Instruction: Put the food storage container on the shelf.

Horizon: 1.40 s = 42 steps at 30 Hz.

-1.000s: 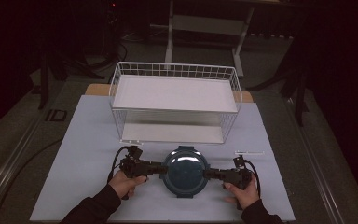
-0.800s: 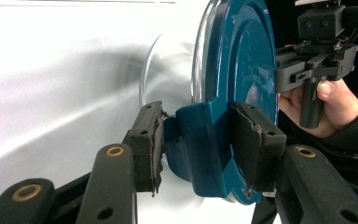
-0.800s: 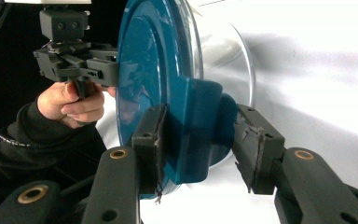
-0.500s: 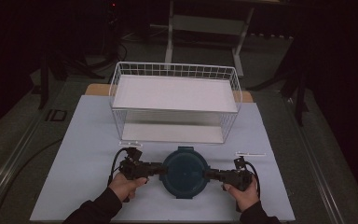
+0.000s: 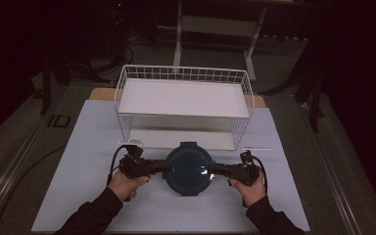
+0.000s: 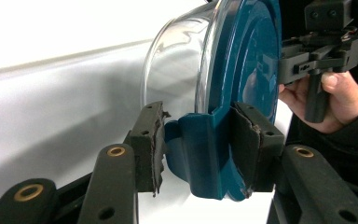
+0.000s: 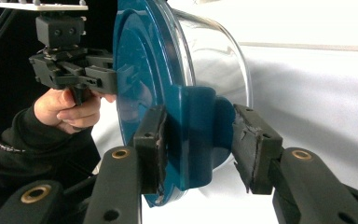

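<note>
Left tool [image 5: 160,167] clamped on a side latch tab of the round clear glass container with dark teal lid [image 5: 188,168]; right tool [image 5: 216,170] clamped on the opposite tab. Container hangs between the two, lid up, held just above the desk. Desk covered by a pale white sheet [image 5: 88,147]. Just behind the container stands a white wire basket rack [image 5: 183,103]. Room beyond is dark; metal frame legs [image 5: 214,27] visible.
</note>
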Available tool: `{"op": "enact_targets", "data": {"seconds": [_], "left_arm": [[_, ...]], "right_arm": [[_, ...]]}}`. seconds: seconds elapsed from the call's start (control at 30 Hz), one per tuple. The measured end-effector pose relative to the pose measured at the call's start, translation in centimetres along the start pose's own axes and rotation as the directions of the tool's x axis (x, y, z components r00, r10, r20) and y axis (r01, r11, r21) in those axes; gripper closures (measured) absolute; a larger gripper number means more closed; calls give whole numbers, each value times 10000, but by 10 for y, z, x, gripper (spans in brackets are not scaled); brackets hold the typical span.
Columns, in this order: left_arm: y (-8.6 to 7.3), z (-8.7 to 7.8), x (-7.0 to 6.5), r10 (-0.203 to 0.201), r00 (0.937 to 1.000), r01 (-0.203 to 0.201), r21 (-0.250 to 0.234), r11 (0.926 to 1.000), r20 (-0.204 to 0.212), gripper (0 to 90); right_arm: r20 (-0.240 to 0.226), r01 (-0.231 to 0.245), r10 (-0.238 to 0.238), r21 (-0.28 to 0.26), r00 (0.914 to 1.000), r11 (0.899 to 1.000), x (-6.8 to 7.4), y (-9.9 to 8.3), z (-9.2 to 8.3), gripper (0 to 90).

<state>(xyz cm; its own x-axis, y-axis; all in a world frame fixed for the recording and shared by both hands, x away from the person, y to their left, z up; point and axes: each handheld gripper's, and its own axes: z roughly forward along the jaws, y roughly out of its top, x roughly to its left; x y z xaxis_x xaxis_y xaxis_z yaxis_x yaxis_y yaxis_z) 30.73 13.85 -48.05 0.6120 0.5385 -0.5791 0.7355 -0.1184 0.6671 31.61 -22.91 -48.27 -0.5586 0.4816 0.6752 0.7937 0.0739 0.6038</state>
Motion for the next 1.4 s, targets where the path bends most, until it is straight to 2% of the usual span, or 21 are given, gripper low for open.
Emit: {"op": "enact_targets", "data": {"seconds": [0.2, 0.33, 0.57, 0.63, 0.73, 0.83, 1.0, 1.13, 1.17, 1.2, 1.23, 1.27, 1.33, 1.4], "left_arm": [[8, -3, 10, 21, 10000, -22, -117, 9999, -81, 567], [16, -1, 16, 128, 9997, -131, -171, 9998, -188, 567], [22, 8, 35, -75, 9997, 64, -432, 9990, -238, 566], [25, 9, 41, 27, 9996, -42, -496, 9988, -293, 565], [26, 11, 50, -236, 9994, 220, -606, 9979, -249, 565], [29, 15, 55, -273, 9990, 248, -694, 9973, -342, 565], [31, 19, 59, -153, 9984, 114, -695, 9975, -551, 564], [35, 23, 59, -141, 9970, 61, -1055, 9944, -755, 564], [36, 23, 59, -53, 9973, -27, -1084, 9941, -737, 563], [38, 24, 60, 244, 9965, -328, -1055, 9939, -803, 564], [39, 24, 61, 372, 9951, -472, -1099, 9928, -912, 563], [39, 25, 62, 388, 9949, -492, -1118, 9925, -933, 563], [39, 26, 65, 75, 9964, -184, -1282, 9916, -845, 563], [39, 27, 68, -14, 9968, -97, -1397, 9901, -796, 562]], "right_arm": [[-44, 189, -190, -47, 9998, 9998, -4, 12, 10, 572], [-121, 231, -235, -265, 9997, 9994, -10, 19, 15, 571], [227, 331, -323, -357, 9992, 9988, -20, 34, 23, 571], [275, 284, -273, -404, 9992, 9988, -23, 39, 27, 571], [366, 286, -270, -441, 9990, 9986, -27, 44, 33, 572], [463, 343, -317, -582, 9984, 9977, -32, 48, 36, 572], [567, 320, -284, -628, 9980, 9975, -38, 49, 40, 570], [624, 377, -331, -739, 9975, 9966, -46, 50, 42, 569], [626, 348, -298, -793, 9976, 9962, -47, 50, 42, 569], [667, 369, -314, -831, 9973, 9959, -47, 51, 41, 568], [735, 438, -378, -827, 9966, 9956, -47, 52, 42, 567], [820, 494, -425, -837, 9957, 9953, -48, 52, 42, 566], [836, 499, -427, -861, 9956, 9950, -49, 53, 44, 566], [836, 451, -370, -967, 9958, 9943, -52, 55, 45, 566]]}}
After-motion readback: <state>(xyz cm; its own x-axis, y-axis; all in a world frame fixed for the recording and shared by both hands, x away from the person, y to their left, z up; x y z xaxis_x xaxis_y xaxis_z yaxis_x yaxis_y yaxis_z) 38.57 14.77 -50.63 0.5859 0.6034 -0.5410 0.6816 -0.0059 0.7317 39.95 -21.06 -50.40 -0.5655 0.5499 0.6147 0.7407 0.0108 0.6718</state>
